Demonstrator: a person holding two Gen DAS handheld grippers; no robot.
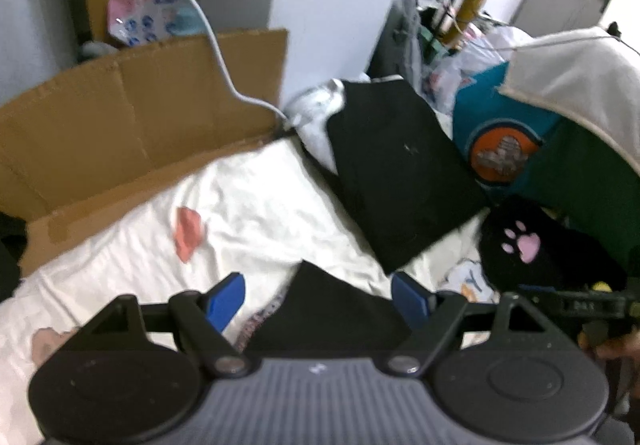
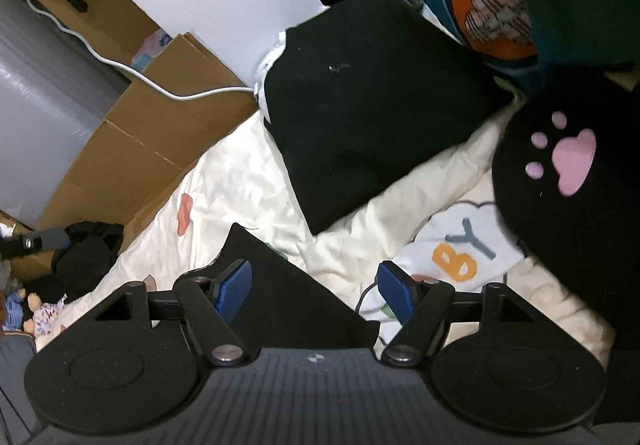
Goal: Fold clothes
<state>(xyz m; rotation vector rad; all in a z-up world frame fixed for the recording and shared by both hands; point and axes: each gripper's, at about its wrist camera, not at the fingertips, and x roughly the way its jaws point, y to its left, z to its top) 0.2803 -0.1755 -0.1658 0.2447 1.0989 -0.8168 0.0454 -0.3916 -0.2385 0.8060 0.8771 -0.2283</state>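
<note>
Done: one black garment [image 2: 372, 109] lies folded flat on the bed [image 2: 240, 181], by the cardboard box [image 2: 152, 141]
In hand: a second black piece [image 2: 288, 297] lies on the bed under both my tools, its fold unfinished as I judge
Left tool [image 1: 318, 299]: released, fingers wide over that cloth
Right tool [image 2: 316, 291]: released, gripping nothing
Left: the white printed garment [image 2: 460, 249] looks unfolded
</note>
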